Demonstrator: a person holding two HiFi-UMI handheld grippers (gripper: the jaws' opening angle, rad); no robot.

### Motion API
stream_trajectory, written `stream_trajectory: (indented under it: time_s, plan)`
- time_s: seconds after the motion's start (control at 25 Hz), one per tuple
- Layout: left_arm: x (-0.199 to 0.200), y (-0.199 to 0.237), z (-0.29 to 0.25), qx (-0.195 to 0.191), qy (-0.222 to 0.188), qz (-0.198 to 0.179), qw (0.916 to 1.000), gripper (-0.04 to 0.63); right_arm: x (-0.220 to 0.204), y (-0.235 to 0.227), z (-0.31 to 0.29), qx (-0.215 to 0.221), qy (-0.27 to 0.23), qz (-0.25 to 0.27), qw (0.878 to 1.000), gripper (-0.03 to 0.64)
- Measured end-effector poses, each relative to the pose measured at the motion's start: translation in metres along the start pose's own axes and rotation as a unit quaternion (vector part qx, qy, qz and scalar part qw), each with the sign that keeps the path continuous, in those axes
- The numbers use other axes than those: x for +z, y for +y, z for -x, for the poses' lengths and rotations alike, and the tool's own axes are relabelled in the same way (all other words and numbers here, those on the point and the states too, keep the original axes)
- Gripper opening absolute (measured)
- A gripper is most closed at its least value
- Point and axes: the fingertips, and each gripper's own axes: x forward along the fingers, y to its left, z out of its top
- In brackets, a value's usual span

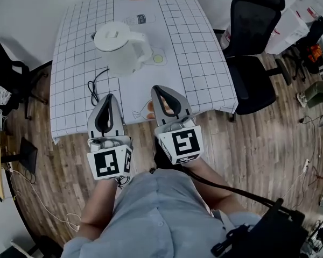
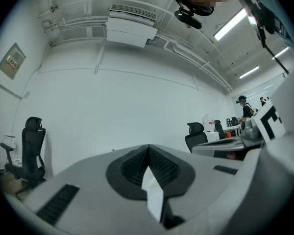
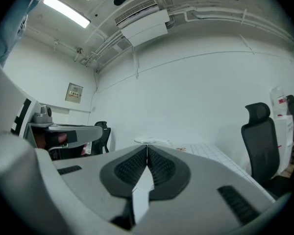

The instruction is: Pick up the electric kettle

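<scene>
The white electric kettle (image 1: 121, 48) stands on the table with the grid-pattern cloth (image 1: 199, 58), its handle turned to the right. Both grippers hover over the table's near edge, pointing level toward the kettle and apart from it. My left gripper (image 1: 108, 97) is shut with nothing between its jaws, which meet in the left gripper view (image 2: 148, 149). To the right of it, my right gripper (image 1: 158, 88) is also shut and holds nothing (image 3: 147, 150). Just above the right jaws, the kettle's lid (image 3: 152, 141) shows in the right gripper view.
A black cable (image 1: 93, 88) curls on the cloth left of the kettle. A black office chair (image 1: 253, 42) stands at the table's right side, and dark gear (image 1: 8, 69) at its left. A white bottle (image 1: 140, 19) lies at the far end. Wooden floor surrounds the table.
</scene>
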Motion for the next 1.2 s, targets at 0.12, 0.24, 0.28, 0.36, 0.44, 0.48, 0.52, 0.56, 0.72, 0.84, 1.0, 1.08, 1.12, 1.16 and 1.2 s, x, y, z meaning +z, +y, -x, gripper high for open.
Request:
stream_trajectory:
  time_s: [0.12,0.24,0.28,0.36,0.44,0.48,0.52,0.56,0.72,0.84,1.0,1.08,1.12,1.16,1.2]
  plan:
    - [0.006,-0.010,0.029,0.006,-0.002,-0.005,1.0000,0.000,0.001,0.009,0.027,0.003,-0.006,0.001,1.000,0.003]
    - [0.013,-0.011,0.032,0.015,-0.006,-0.009,0.9998,0.000,0.007,0.009,0.028,0.013,-0.010,0.001,1.000,0.003]
    - [0.015,-0.009,0.026,0.019,-0.008,-0.010,0.9997,0.000,0.009,0.006,0.022,0.017,-0.012,0.001,1.000,0.003]
    - [0.021,-0.006,0.013,0.025,-0.014,-0.013,0.9995,0.000,0.014,-0.001,0.010,0.021,-0.017,0.003,1.000,0.003]
    - [0.025,-0.002,0.004,0.030,-0.019,-0.015,0.9993,0.000,0.020,-0.007,0.000,0.024,-0.022,0.006,0.999,0.003]
    - [0.027,0.001,0.001,0.033,-0.020,-0.016,0.9991,0.000,0.023,-0.008,-0.004,0.026,-0.023,0.008,0.999,0.003]
    - [0.028,0.003,-0.002,0.036,-0.021,-0.016,0.9990,0.000,0.025,-0.009,-0.008,0.029,-0.024,0.009,0.999,0.003]
    - [0.029,0.005,-0.004,0.039,-0.022,-0.016,0.9989,0.000,0.025,-0.010,-0.011,0.030,-0.024,0.010,0.999,0.003]
    - [0.025,0.016,-0.015,0.043,-0.024,-0.010,0.9987,0.000,0.021,-0.015,-0.024,0.027,-0.019,0.015,0.999,0.003]
    - [0.016,0.023,-0.024,0.042,-0.018,-0.004,0.9989,0.000,0.012,-0.016,-0.034,0.022,-0.009,0.015,1.000,0.003]
    - [0.000,0.033,-0.030,0.035,-0.002,0.009,0.9994,0.000,-0.004,-0.014,-0.044,0.018,0.010,0.012,1.000,0.003]
    - [-0.008,0.037,-0.033,0.031,0.004,0.015,0.9994,0.000,-0.013,-0.015,-0.048,0.009,0.020,0.011,1.000,0.003]
    - [-0.012,0.039,-0.034,0.028,0.007,0.017,0.9994,0.000,-0.017,-0.015,-0.050,0.005,0.024,0.011,1.000,0.003]
    - [-0.018,0.041,-0.034,0.026,0.010,0.019,0.9995,0.000,-0.022,-0.014,-0.051,0.002,0.028,0.012,1.000,0.005]
    - [-0.023,0.043,-0.035,0.023,0.013,0.021,0.9994,0.000,-0.027,-0.013,-0.051,-0.001,0.032,0.014,0.999,0.005]
